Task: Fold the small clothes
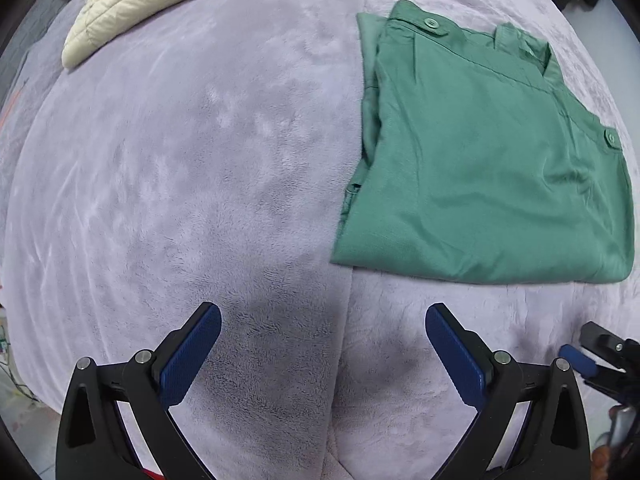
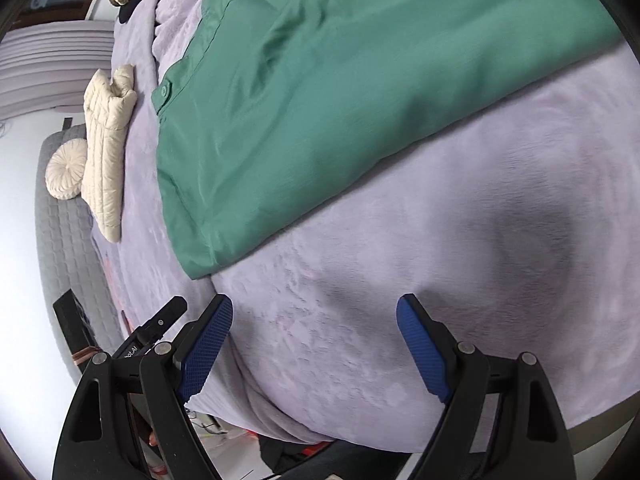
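Lavender fleece blanket (image 1: 168,168) covered the whole work surface, with a seam running near-to-far through the middle of the left wrist view. Green garment (image 1: 480,168) lay folded into a rough rectangle on the blanket, right of the seam and toward the far side; two buttoned tabs showed along its far and right edges. Nothing touched it.

Left gripper (image 1: 323,328) hovered over bare blanket at the near edge, blue pads spread wide apart, nothing between them. Its shadow fell on the fleece just ahead. Right gripper (image 2: 314,320) was likewise spread wide and empty — positioned near the garment's near corner, not touching it. Part of it showed at the right edge of the left wrist view.

Cream quilted jacket (image 1: 132,4) lay at the far left of the blanket, well apart from the green garment. Round cream cushion (image 2: 66,168) sat on a grey quilted surface (image 2: 60,240) beyond the jacket — right wrist view only.
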Demonstrator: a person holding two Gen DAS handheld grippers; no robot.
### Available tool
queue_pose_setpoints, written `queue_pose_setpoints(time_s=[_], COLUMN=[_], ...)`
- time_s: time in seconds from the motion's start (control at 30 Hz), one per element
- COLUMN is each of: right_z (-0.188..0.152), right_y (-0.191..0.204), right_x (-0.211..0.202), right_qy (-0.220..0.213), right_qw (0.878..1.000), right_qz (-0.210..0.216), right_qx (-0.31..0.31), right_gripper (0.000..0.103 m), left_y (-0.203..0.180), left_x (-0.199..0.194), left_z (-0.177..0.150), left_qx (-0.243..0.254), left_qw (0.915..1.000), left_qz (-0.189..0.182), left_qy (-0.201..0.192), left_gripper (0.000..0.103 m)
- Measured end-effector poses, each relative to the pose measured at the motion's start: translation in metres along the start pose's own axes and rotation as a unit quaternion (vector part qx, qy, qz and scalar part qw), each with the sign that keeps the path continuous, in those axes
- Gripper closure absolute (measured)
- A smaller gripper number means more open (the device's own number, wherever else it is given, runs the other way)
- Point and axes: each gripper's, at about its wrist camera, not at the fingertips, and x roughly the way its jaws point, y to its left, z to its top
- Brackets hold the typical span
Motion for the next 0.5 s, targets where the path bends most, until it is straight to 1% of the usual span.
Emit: queue_pose_setpoints(time_s=[0.03, 0.13, 0.3, 0.4, 0.5], right_z=[0.001, 0.007, 0.019, 0.027, 0.035], right_y=[0.003, 0.01, 0.019, 0.023, 0.026], right_x=[0.005, 0.02, 0.047, 0.065, 0.08], right_qy=[-0.004, 0.002, 0.006, 0.005, -0.004], right_qw=[1.0, 1.0, 0.995, 0.991, 0.986], right_qz=[0.007, 0.031, 0.091, 0.126, 0.148], right_qx=[0.001, 0.006, 0.033, 0.049, 0.073], right_gripper=[0.017, 0.017, 0.016, 0.016, 0.016], left_y=[0.005, 0.016, 0.023, 0.026, 0.029], left_x=[0.0, 0.002, 0.009, 0.014, 0.022], left_z=[0.001, 0.005, 0.012, 0.021, 0.031], left_qx=[-0.007, -0.024, -0.029, -0.035, -0.053], left_qw=[1.0, 0.9996, 0.999, 0.9973, 0.9925], left_qz=[-0.004, -0.011, -0.033, -0.064, -0.11], left_qy=[0.0, 0.002, 0.003, 0.001, 0.009], left_gripper=[0.001, 0.001, 0.001, 0.001, 0.001])
